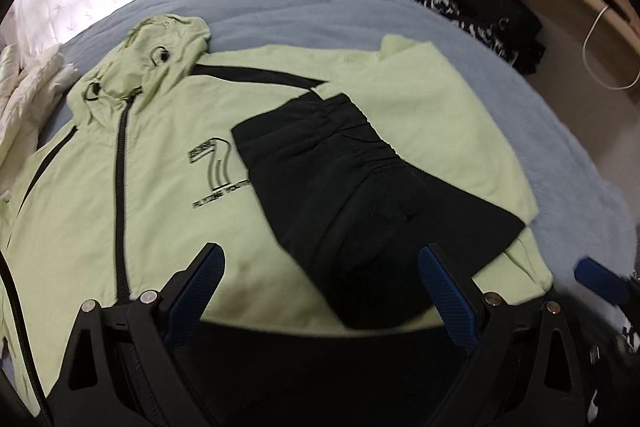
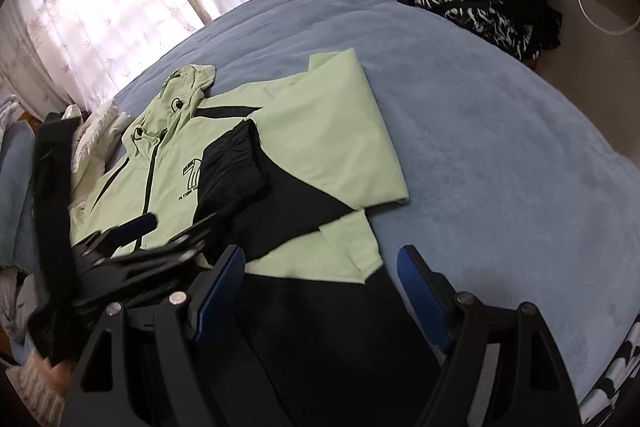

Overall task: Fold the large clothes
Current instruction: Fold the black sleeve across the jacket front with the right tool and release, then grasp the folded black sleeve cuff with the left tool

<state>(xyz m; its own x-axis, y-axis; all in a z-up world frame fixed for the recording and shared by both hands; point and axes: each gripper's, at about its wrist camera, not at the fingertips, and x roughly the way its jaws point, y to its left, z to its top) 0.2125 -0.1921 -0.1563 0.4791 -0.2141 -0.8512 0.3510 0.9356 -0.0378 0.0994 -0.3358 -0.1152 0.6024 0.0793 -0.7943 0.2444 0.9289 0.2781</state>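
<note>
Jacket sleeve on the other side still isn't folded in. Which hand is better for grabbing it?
Probably the left. Its tool hangs open over the jacket front, near the unfolded side by the zipper. The right tool sits open at the bed side, by the black sleeve already folded across.

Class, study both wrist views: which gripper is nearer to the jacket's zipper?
Left. The left gripper hovers over the jacket's front beside the zipper; the right gripper sits over the hem's far corner, past the folded black sleeve.

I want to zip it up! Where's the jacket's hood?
In the left wrist view, the hood lies upper left on the blue blanket, beside the white clothes.
</note>
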